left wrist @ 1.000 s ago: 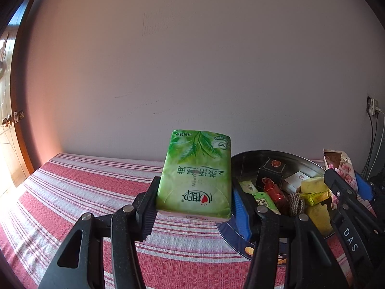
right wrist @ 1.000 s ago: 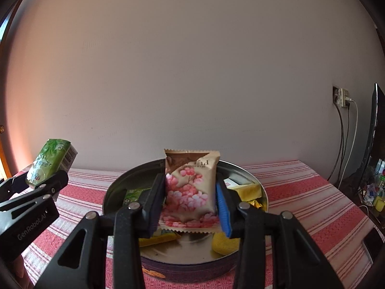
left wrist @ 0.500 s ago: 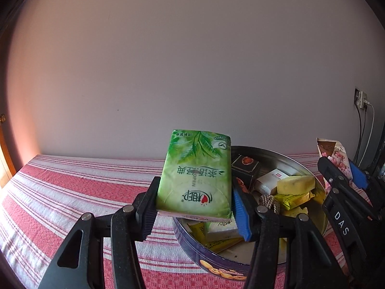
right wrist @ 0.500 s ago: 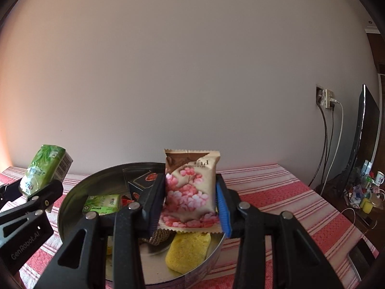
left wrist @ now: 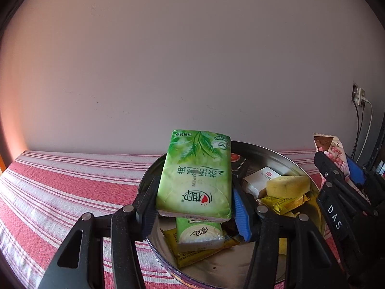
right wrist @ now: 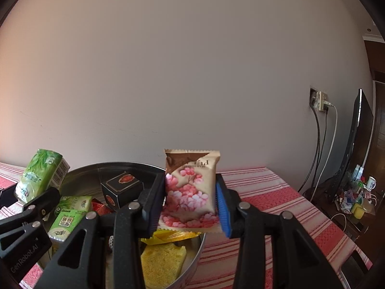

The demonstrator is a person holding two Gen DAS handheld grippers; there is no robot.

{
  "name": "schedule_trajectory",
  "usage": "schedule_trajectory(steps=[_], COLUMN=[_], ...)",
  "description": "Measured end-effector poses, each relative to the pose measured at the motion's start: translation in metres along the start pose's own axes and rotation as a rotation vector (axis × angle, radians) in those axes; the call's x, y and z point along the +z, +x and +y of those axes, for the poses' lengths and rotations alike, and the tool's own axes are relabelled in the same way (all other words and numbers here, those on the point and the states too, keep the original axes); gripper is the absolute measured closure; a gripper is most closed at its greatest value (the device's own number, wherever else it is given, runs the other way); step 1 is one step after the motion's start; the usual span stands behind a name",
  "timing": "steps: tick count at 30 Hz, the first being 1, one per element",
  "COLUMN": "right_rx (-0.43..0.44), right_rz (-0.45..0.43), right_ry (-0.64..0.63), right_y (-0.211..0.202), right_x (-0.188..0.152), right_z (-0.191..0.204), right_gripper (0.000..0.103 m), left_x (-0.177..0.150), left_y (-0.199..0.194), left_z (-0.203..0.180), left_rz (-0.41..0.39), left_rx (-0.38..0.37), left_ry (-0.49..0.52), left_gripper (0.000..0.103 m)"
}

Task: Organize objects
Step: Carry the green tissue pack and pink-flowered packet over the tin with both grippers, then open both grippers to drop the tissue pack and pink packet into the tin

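Observation:
My left gripper (left wrist: 195, 207) is shut on a green tissue pack (left wrist: 196, 175) and holds it above the left part of a round metal tin (left wrist: 272, 150). My right gripper (right wrist: 191, 207) is shut on a beige snack packet with pink flowers (right wrist: 192, 187), held over the tin's right rim (right wrist: 199, 248). The tin holds several items: a black box (right wrist: 121, 189), a white box (left wrist: 261, 177), yellow sponges (left wrist: 287, 186), yellow wrappers and a smaller green tissue pack (left wrist: 198, 232). Each gripper also shows in the other's view, the right one (left wrist: 341, 168) and the left one (right wrist: 36, 187).
The tin stands on a table with a red and white striped cloth (left wrist: 60, 187). A plain wall is close behind. At the far right are a wall socket with cables (right wrist: 321, 101), a dark screen (right wrist: 358, 130) and a cluttered low surface (right wrist: 356, 192).
Both grippers have moved right with their loads held. The green tissue pack has gone from over the cloth to over the tin. The snack packet has gone from the tin's middle to its right rim.

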State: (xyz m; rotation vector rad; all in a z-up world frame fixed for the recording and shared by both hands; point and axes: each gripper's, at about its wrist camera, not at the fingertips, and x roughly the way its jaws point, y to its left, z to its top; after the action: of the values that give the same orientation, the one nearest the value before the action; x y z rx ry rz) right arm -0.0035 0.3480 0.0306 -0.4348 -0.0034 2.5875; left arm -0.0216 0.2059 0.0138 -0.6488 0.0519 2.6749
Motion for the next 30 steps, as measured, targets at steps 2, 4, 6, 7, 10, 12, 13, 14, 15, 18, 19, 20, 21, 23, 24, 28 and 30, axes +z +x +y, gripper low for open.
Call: schedule_trajectory(steps=[2,4,6,7,10,12,13,14,15,18,19,20,21,23,24,28,30], right_rx=[0.003,0.008,0.012,0.011,0.013,0.019,0.021,0.022,0.023,0.038,0.045,0.052,0.058,0.062,0.063,0.079,0.091], right_rz=[0.011,0.020,0.022,0.022,0.031,0.045,0.052,0.057,0.062,0.091,0.103,0.114,0.123,0.136,0.140,0.160,0.176], right_ry=[-0.001,-0.004,-0.014,-0.021,-0.028,-0.022,-0.019,-0.018,-0.019,-0.027,-0.029,-0.031,-0.034,-0.042,-0.045,-0.043,-0.052], right_y=[0.004,0.008,0.010,0.012,0.017,0.022,0.025,0.027,0.029,0.036,0.039,0.041,0.042,0.044,0.045,0.049,0.052], right_x=[0.000,0.000,0.000,0.000,0.000,0.000,-0.001,-0.001,-0.001,-0.002,-0.003,-0.004,-0.004,-0.006,-0.006,-0.008,-0.009], right_z=[0.000,0.001,0.003,0.004,0.006,0.005,0.005,0.004,0.005,0.007,0.007,0.008,0.009,0.011,0.011,0.011,0.013], right_gripper=[0.063,0.063,0.063,0.063,0.063,0.063,0.063,0.063,0.063,0.063,0.063,0.063,0.063,0.063,0.063,0.063,0.063], left_x=[0.000,0.000,0.001,0.001,0.002,0.001,0.001,0.001,0.001,0.000,0.000,0.000,-0.001,-0.002,-0.003,-0.005,-0.007], left_y=[0.003,0.006,0.007,0.008,0.012,0.015,0.017,0.018,0.019,0.023,0.023,0.025,0.026,0.028,0.028,0.033,0.035], left_z=[-0.002,-0.004,-0.005,-0.005,-0.005,-0.005,-0.005,-0.005,-0.005,-0.006,-0.006,-0.005,-0.005,-0.004,-0.004,-0.006,-0.007], left_rz=[0.003,0.005,0.007,0.008,0.016,0.024,0.028,0.033,0.038,0.050,0.055,0.061,0.068,0.081,0.085,0.111,0.129], left_rx=[0.001,0.000,0.001,0.001,0.000,0.004,0.005,0.006,0.008,0.016,0.018,0.020,0.021,0.026,0.030,0.035,0.017], left_ry=[0.003,0.008,0.010,0.010,0.008,0.007,0.008,0.010,0.012,0.024,0.025,0.024,0.021,0.023,0.024,0.033,0.040], left_gripper=[0.046,0.046,0.046,0.046,0.046,0.046,0.046,0.046,0.046,0.046,0.046,0.046,0.046,0.046,0.046,0.046,0.046])
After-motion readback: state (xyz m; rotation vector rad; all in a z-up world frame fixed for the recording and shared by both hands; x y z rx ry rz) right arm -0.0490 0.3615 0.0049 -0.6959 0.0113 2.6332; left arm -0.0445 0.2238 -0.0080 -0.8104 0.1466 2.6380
